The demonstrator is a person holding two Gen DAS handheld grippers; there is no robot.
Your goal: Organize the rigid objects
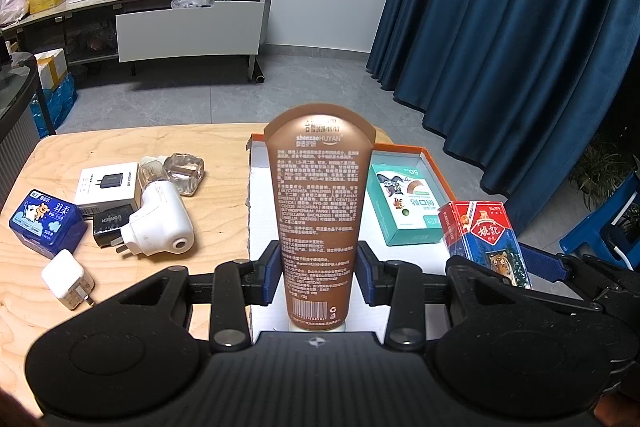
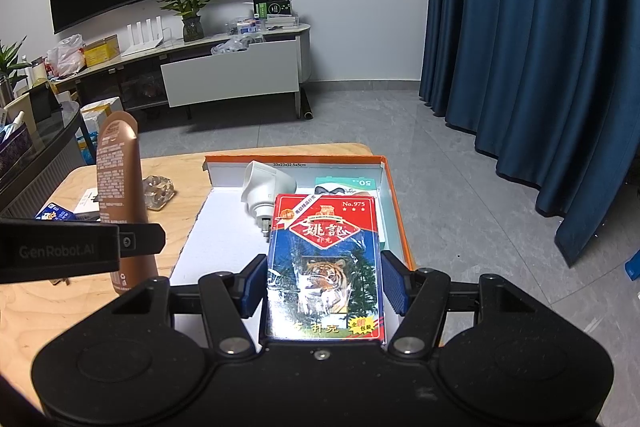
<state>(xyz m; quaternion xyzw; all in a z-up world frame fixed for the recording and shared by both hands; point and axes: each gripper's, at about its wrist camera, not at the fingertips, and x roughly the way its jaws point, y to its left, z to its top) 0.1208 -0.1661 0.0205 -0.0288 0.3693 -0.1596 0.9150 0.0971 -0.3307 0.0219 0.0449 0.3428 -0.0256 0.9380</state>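
My left gripper is shut on a brown cream tube, held upright above the orange-rimmed white box. The tube also shows in the right wrist view. My right gripper is shut on a red and blue playing-card box with a tiger, held over the right part of the orange box. The card box also shows in the left wrist view. Inside the orange box lie a teal plaster box and a white plug adapter.
On the wooden table left of the box lie a white plug-in device, a white charger box, a black charger, a blue tissue pack, a small white charger and a clear glass piece.
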